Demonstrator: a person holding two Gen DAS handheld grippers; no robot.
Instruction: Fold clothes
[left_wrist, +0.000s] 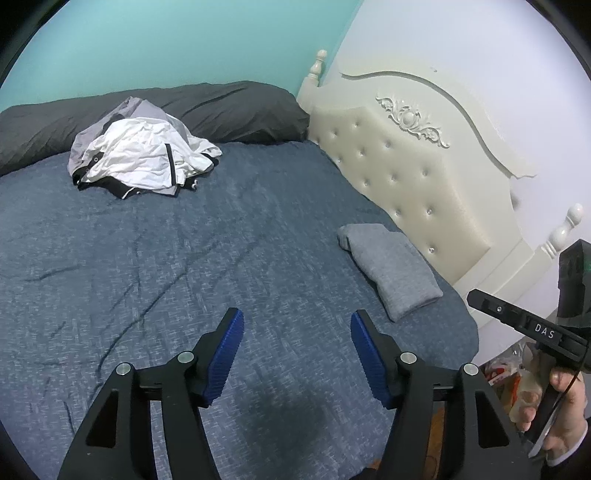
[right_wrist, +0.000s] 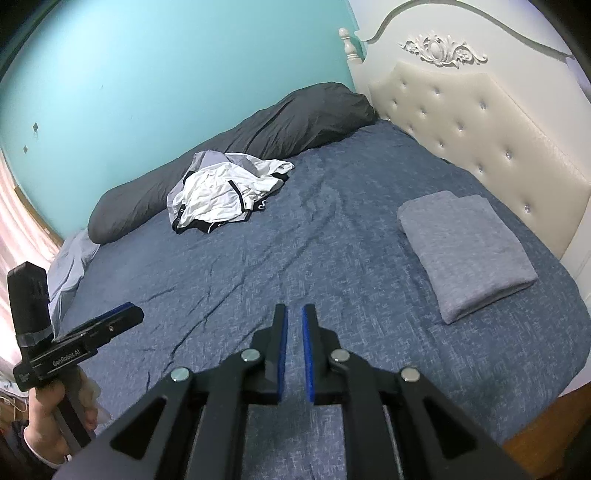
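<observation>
**Camera placement: two wrist fisheyes**

Both ride the hand-held grippers, tilted down over the blue bedspread (left_wrist: 147, 258) from its near edge. Left view sits left, right view nearer the headboard (right_wrist: 480, 122). Shared: folded grey garment (left_wrist: 391, 269), crumpled white garment (right_wrist: 225, 192)

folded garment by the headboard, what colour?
Heathered grey folded garment, plain, no pattern; clearest in the right wrist view.

Folded grey garment (right_wrist: 467, 254); crumpled, perhaps white, pile (right_wrist: 221, 192)

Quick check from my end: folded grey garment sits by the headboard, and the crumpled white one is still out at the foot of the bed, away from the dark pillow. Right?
Not quite. The crumpled white garment lies right against the dark pillow, as the right wrist view shows. The folded grey garment does sit by the headboard.
</observation>
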